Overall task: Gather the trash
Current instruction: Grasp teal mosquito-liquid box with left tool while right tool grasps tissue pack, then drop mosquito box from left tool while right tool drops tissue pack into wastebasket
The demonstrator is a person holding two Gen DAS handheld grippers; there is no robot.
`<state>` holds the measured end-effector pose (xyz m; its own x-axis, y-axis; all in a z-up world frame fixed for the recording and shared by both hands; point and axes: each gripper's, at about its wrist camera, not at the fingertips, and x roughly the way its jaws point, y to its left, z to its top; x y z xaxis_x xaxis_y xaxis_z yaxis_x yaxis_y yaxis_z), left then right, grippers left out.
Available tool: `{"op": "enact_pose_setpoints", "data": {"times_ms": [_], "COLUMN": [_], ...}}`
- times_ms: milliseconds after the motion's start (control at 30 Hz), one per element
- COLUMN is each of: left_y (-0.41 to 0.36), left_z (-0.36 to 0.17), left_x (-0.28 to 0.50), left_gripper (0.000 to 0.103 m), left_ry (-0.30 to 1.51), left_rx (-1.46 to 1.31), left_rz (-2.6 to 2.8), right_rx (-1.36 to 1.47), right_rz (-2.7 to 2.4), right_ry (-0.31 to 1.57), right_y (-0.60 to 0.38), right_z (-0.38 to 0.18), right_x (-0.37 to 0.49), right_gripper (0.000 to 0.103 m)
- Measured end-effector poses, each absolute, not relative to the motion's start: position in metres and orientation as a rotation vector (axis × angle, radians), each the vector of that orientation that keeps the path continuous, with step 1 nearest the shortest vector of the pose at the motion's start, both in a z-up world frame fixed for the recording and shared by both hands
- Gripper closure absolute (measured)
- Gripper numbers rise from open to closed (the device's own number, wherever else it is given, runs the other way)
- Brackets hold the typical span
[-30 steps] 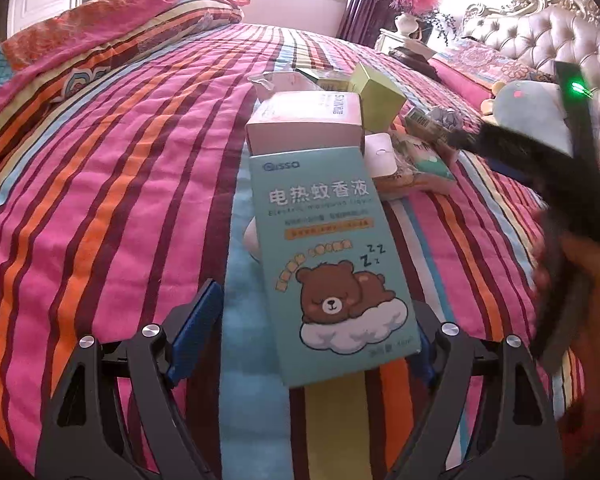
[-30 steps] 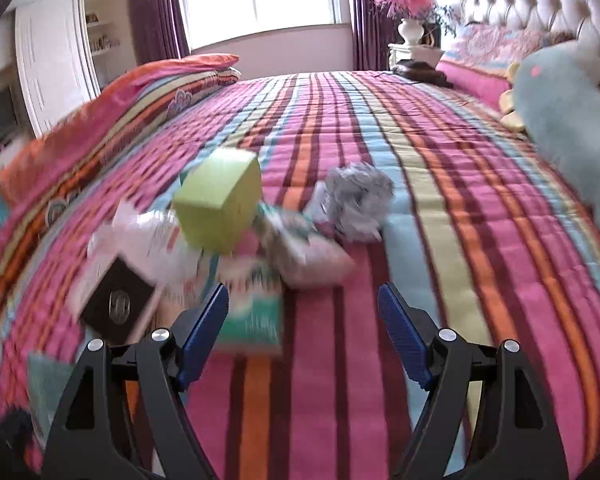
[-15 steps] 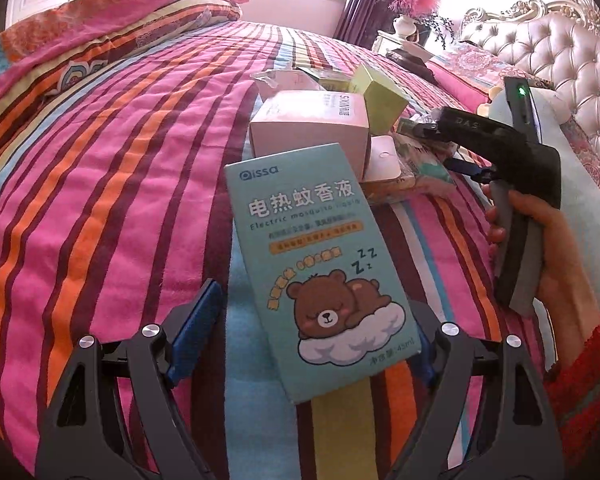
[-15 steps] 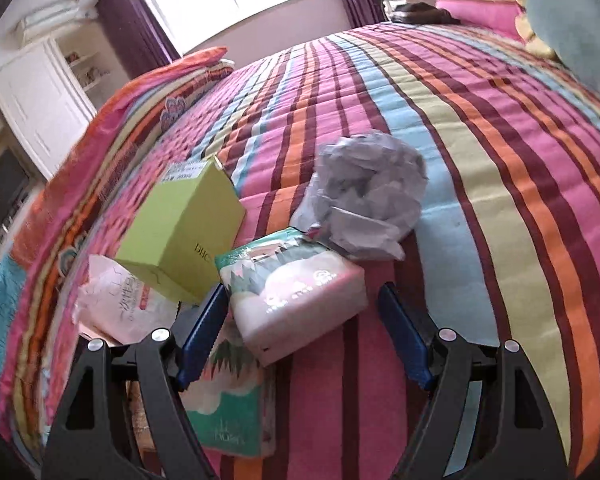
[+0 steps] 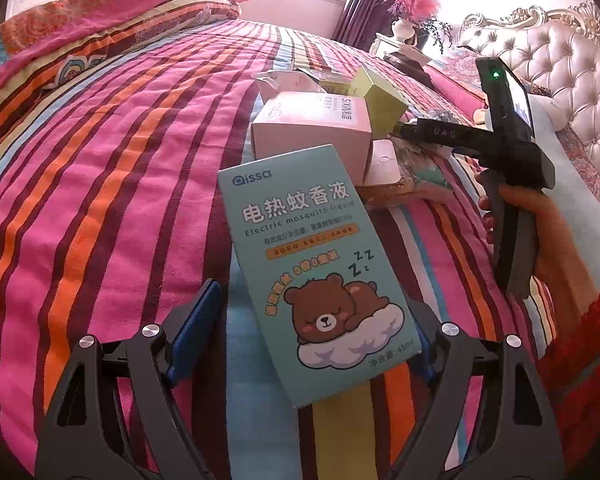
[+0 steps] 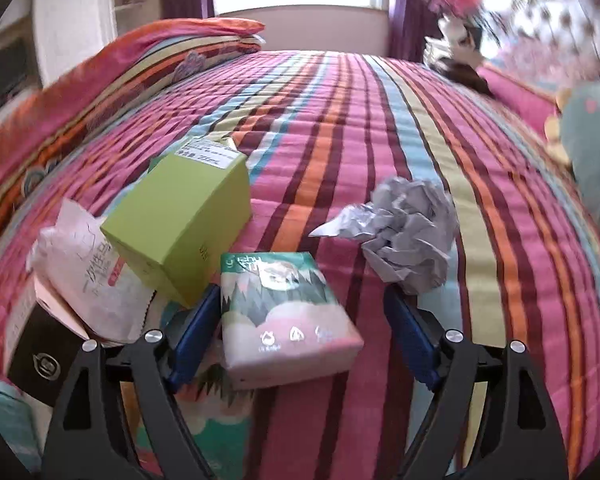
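Both grippers' fingers stood spread over bed trash.
Right gripper (image 6: 300,330) straddled the tissue pack (image 6: 286,312) at lower centre, apparently for pinching; left gripper (image 5: 316,332) bracketed the teal box (image 5: 314,276).

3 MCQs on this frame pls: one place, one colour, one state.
1. Where does the tissue pack lie?
A. between the right tool's fingers
B. on the pillow
C. under the paper ball

2. Colour of the box left of the pack?
A. black
B. green
C. red

3. State of the left tool?
A. shut with nothing in it
B. out of view
C. open around the blue carton

Key: 1 A, the blue fingers flank the pack; 2 B, its faces are lime green; 3 C, the fingers stand wide on both sides of the carton.
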<state>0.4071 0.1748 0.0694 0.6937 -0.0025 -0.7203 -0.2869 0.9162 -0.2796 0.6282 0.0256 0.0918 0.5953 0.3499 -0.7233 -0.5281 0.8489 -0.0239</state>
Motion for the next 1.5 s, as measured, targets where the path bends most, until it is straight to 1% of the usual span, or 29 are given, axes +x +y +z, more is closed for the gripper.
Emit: {"op": "enact_pose_setpoints", "data": {"times_ms": [100,133,167,200,233,267,300,333,533,667,767,867,1067,1200,1300,1400,1467,1500], "left_y": [0.175,0.175,0.175,0.175,0.177,0.179,0.182,0.186,0.188,0.191,0.205,0.207,0.171,0.137,0.107,0.076,0.058,0.047], "left_z": [0.069,0.07,0.069,0.069,0.069,0.069,0.07,0.069,0.069,0.067,0.061,0.061,0.085,0.101,0.102,0.082,0.058,0.035], "left_x": [0.407,0.407,0.407,0.407,0.406,0.406,0.404,0.403,0.403,0.395,0.376,0.349,0.245,0.155,0.089,0.031,0.007,-0.005], "left_gripper": [0.024,0.024,0.024,0.024,0.026,0.031,0.039,0.041,0.045,0.048,0.049,0.049,0.049,0.049,0.049,0.049,0.049,0.049], "left_ry": [0.793,0.792,0.79,0.789,0.783,0.776,0.767,0.759,0.745,0.728,0.713,0.711,0.719,0.73,0.768,0.852,0.933,1.004], "left_rx": [-0.387,-0.388,-0.389,-0.392,-0.4,-0.412,-0.432,-0.457,-0.475,-0.51,-0.611,-0.648,-0.508,-0.406,-0.339,-0.282,-0.235,-0.224], "left_rz": [0.165,0.164,0.163,0.16,0.153,0.147,0.137,0.126,0.088,0.028,-0.008,-0.02,-0.111,-0.202,-0.27,-0.318,-0.331,-0.348], "right_rx": [-0.277,-0.278,-0.274,-0.26,-0.24,-0.237,-0.239,-0.242,-0.248,-0.201,-0.174,-0.162,-0.061,-0.021,0.001,0.014,0.01,-0.004], "right_rz": [0.534,0.54,0.549,0.578,0.589,0.593,0.596,0.598,0.519,0.485,0.488,0.498,0.566,0.642,0.715,0.754,0.756,0.757], "right_ry": [0.786,0.79,0.798,0.818,0.827,0.816,0.812,0.795,0.724,0.742,0.757,0.748,0.731,0.726,0.76,0.822,0.87,0.909], "right_y": [0.032,0.034,0.036,0.037,0.037,0.038,0.039,0.038,0.011,-0.024,-0.049,-0.071,-0.105,-0.122,-0.134,-0.143,-0.146,-0.146], "right_z": [0.087,0.085,0.083,0.08,0.08,0.081,0.083,0.085,0.102,0.1,0.097,0.096,0.099,0.104,0.101,0.091,0.078,0.066], "right_x": [0.631,0.633,0.633,0.632,0.631,0.626,0.624,0.618,0.563,0.515,0.466,0.417,0.319,0.247,0.183,0.131,0.105,0.092], "right_gripper": [0.026,0.03,0.053,0.054,0.054,0.054,0.054,0.054,0.054,0.054,0.054,0.054,0.054,0.054,0.054,0.054,0.054,0.054]}}
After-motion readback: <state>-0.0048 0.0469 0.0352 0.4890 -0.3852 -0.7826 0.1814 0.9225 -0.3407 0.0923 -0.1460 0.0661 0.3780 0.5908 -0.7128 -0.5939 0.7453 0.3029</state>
